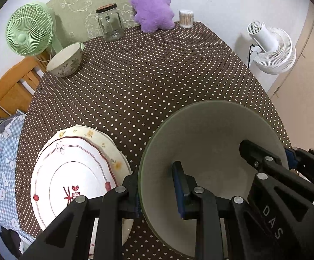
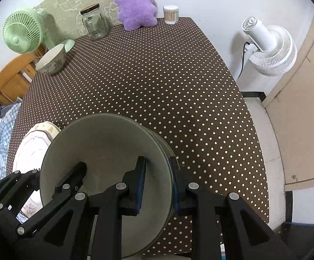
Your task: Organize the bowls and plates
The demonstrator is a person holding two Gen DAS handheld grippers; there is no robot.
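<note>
A large grey-green bowl (image 1: 211, 140) (image 2: 105, 143) is held by both grippers over the near part of the table. My left gripper (image 1: 157, 190) (image 2: 42, 177) is shut on its left rim, one finger inside and one outside. On the right rim my right gripper (image 2: 158, 183) (image 1: 284, 156) is shut the same way. The rim of a second like bowl (image 2: 167, 151) shows just beneath on the right; whether the two touch I cannot tell. Left of the bowl lies a stack of patterned plates (image 1: 70, 173) (image 2: 31, 149). A small floral bowl (image 1: 65, 61) (image 2: 52, 61) stands at the far left.
The brown dotted tablecloth (image 1: 157, 75) covers the table. Along the back stand a green fan (image 1: 30, 30), a glass jar (image 1: 110, 23), a purple plush toy (image 1: 152, 8) and a cotton swab tub (image 1: 186, 18). A white fan (image 2: 269, 47) stands off the right edge, a wooden chair (image 1: 9, 88) on the left.
</note>
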